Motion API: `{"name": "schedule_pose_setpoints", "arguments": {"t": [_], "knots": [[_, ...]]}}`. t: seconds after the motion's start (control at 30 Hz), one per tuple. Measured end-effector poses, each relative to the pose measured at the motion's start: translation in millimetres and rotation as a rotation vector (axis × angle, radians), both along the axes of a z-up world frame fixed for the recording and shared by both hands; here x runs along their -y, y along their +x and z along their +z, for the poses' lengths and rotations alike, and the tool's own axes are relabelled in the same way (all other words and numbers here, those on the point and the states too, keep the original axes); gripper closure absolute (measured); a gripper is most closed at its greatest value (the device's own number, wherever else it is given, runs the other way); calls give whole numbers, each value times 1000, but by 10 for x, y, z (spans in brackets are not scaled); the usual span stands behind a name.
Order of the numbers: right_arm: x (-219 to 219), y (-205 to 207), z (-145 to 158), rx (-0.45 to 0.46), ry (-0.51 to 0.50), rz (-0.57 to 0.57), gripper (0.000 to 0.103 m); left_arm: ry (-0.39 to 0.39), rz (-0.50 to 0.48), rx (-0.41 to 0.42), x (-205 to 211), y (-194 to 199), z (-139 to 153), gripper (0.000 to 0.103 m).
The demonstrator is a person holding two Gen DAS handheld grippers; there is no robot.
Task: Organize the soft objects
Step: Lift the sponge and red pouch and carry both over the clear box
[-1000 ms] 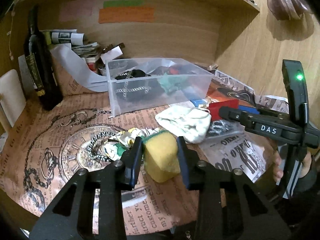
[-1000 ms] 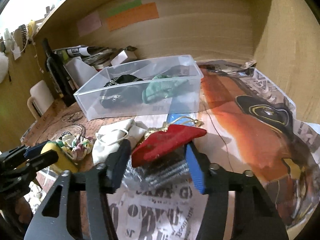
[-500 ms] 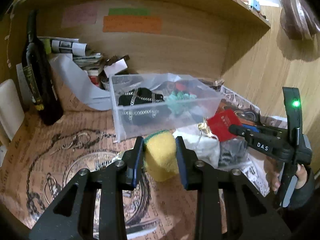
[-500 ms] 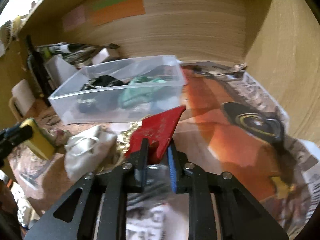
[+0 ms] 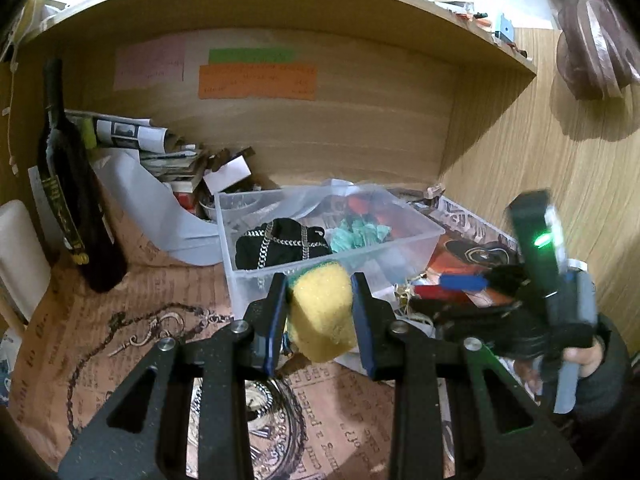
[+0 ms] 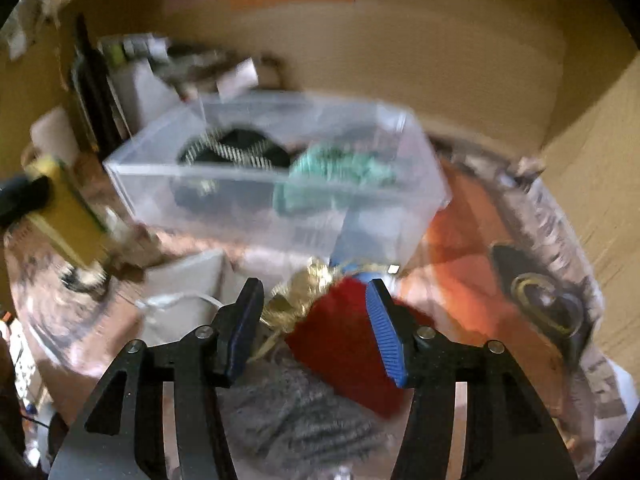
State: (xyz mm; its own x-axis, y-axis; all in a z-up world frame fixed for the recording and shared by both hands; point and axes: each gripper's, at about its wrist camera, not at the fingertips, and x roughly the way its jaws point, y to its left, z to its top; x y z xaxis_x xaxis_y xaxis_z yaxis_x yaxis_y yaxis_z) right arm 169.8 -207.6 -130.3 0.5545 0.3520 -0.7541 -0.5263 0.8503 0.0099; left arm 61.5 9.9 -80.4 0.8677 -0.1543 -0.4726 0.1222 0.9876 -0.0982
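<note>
My left gripper (image 5: 319, 312) is shut on a yellow sponge (image 5: 322, 312) with a green top, held just in front of the clear plastic bin (image 5: 400, 246). The bin holds a black chain bag (image 5: 280, 242) and a teal cloth (image 5: 360, 234); it also shows in the blurred right wrist view (image 6: 224, 204). My right gripper (image 6: 316, 328) stands open around a red pouch (image 6: 344, 344) with gold trim, which lies on the table. A white cloth bag (image 6: 180, 312) lies to its left and a grey knitted piece (image 6: 288, 412) below it.
A dark wine bottle (image 5: 72, 208) stands at the back left, with rolled papers (image 5: 132, 136) and clutter behind the bin. A wooden shelf (image 5: 360, 4) hangs overhead and a wooden wall (image 5: 560, 160) closes the right side. Printed paper (image 5: 80, 340) covers the table.
My left gripper lifted the sponge and carried it toward the bin. My right gripper shut on the red pouch half a second ago, and its jaws now stand wide apart with the pouch down.
</note>
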Motion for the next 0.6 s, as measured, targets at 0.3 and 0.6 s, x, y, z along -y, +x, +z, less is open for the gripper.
{"name": "schedule_pose_setpoints", "arguments": {"t": [0.3, 0.6], "knots": [[19, 163, -204, -76, -12, 8, 74, 10, 11, 31, -77, 97, 100, 72], [79, 101, -116, -13, 47, -8, 89, 29, 22, 41, -129, 347, 238, 72]]}}
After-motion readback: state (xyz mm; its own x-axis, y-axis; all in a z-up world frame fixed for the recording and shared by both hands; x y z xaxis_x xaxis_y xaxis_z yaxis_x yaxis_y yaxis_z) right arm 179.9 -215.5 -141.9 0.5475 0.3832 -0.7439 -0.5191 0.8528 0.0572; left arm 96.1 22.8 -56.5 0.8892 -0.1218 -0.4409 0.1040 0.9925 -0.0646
